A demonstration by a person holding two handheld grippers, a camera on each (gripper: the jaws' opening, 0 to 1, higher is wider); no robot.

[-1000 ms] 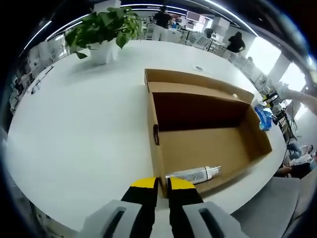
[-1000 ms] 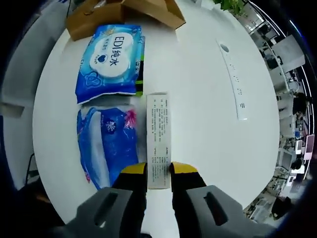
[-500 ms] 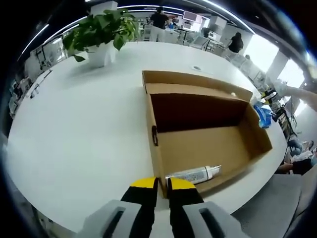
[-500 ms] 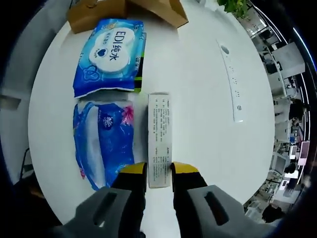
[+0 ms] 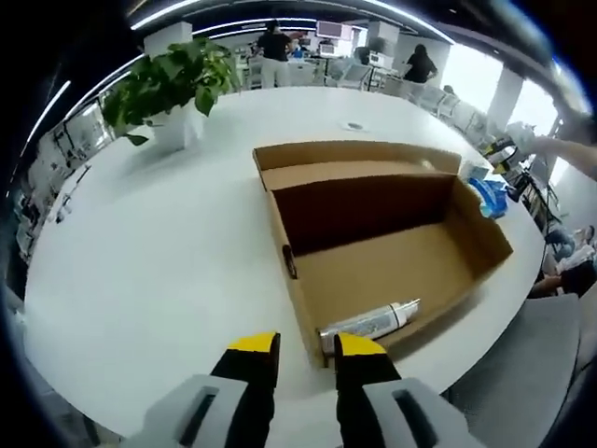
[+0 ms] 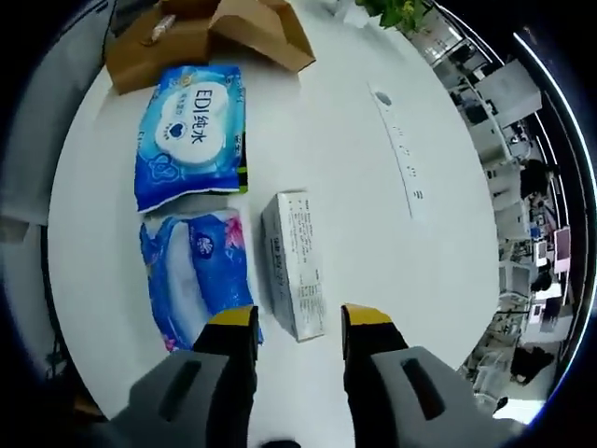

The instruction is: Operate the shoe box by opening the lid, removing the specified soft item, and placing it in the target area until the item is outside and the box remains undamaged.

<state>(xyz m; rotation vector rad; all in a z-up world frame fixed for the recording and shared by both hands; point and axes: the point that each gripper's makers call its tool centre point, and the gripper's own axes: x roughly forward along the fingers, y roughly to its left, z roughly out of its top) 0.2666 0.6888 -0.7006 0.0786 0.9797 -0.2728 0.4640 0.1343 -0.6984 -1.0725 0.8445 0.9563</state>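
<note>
With the shoe box (image 5: 382,252) already open, we hold our left gripper (image 5: 306,347) parted and empty, straddling its near corner beside a white tube (image 5: 368,322) inside. Our right gripper (image 6: 298,322) hangs open and empty above a small carton (image 6: 294,261), beside two blue wipe packs (image 6: 191,135) outside on the table (image 6: 354,168). We judge placing is done; withdrawing comes next.

Shoe box (image 5: 373,233): top open, interior free bar a tube (image 5: 368,324) by the near wall; table (image 5: 149,271) left of it bare

shoe box (image 5: 373,252) lid open | tube (image 5: 368,324) inside (near wall) | hand-held gripper (image 5: 305,347) jaws apart
</note>
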